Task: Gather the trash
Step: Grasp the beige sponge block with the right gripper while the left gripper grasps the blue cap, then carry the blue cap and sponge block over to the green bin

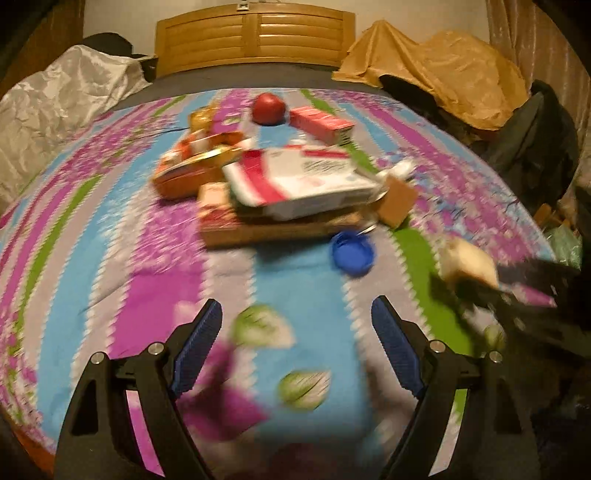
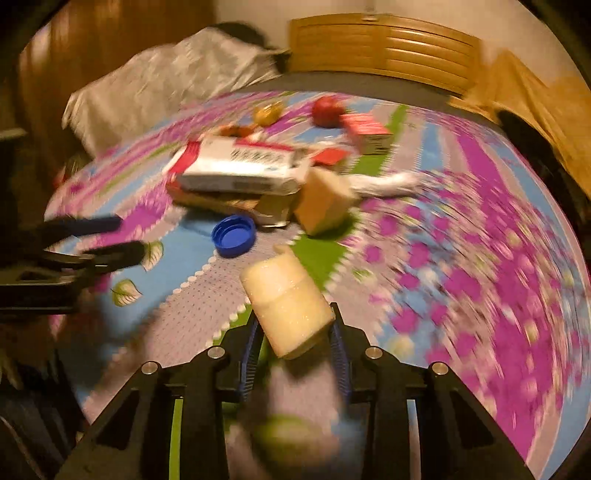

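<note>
Clamped in our right gripper [image 2: 293, 334] is a cream bottle [image 2: 286, 301], carry step underway; left gripper [image 1: 297, 343] gapes empty, blue cap [image 1: 351, 253] at 1 o'clock, likely next pick.

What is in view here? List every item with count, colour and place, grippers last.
Cream bottle: 1, pale cream, held between the right gripper's fingers above the bedspread.
Bottle cap: 1, blue, on the bedspread just in front of the pile.
Flat box: 1, white and red, on top of the pile.
Cardboard sheet: 1, brown, under the flat box.
Small cardboard box: 1, tan, right of the pile.
Carton: 1, red, lying behind the pile.
Round red object: 1, far side, beside the carton; too blurred to name.
Bedspread: 1, purple, blue, green and grey stripes.
Headboard: 1, wooden, far end.
Left gripper: open, empty.
Right gripper: shut on the bottle.
</note>
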{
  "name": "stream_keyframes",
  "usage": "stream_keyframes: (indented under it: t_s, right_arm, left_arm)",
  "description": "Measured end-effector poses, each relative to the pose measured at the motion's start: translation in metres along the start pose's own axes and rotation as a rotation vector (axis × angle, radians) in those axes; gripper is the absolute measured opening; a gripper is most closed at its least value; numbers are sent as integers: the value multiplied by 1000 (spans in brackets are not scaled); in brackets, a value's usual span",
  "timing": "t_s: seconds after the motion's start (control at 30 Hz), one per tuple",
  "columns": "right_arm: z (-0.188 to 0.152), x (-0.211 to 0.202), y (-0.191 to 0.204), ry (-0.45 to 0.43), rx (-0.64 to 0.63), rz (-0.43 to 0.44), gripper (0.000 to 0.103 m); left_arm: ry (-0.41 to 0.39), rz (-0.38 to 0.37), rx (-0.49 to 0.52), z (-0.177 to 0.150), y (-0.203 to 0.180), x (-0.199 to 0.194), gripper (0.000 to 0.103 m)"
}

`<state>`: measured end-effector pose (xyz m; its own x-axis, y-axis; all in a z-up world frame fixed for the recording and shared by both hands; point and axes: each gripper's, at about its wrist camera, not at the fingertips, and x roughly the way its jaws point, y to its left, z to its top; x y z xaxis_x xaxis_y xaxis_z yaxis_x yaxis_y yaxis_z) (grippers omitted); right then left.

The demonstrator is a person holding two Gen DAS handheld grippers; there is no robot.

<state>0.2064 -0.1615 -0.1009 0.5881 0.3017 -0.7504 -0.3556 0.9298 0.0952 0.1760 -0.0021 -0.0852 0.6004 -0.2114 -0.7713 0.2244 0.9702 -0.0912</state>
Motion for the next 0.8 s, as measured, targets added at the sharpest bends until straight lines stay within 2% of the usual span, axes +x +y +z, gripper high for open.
stream_keyframes:
  t_s: [0.13,0.23,0.4,0.47,0.53,0.6,0.8]
  right_arm:
    - [-22,-37,-25,-43,191,-5,34]
    - [-35,-54,-36,-48,273,-19,34]
    - [-42,-64,-38,-52,286,-37,34]
    - [-40,-65,-38,-57,288,-46,34]
    - [-37,-67,-38,-67,292,-49,34]
    - [-33,-67,-34,-76,288,-45,34]
    - [-24,-68,-10,-93,234,-34,34]
  left_arm:
    - [32,-32,-14,12,-21,28,79]
    - [72,-44,-57,17,-29,50,72]
    - [78,-16,-92,26,-35,75,69]
    - [80,8,-78,27,-36,80,61]
    - [76,18,-66,26,-36,78,38]
    - [82,12,-56,23,-34,73,38]
    - [78,102,-40,7,-33,36,38]
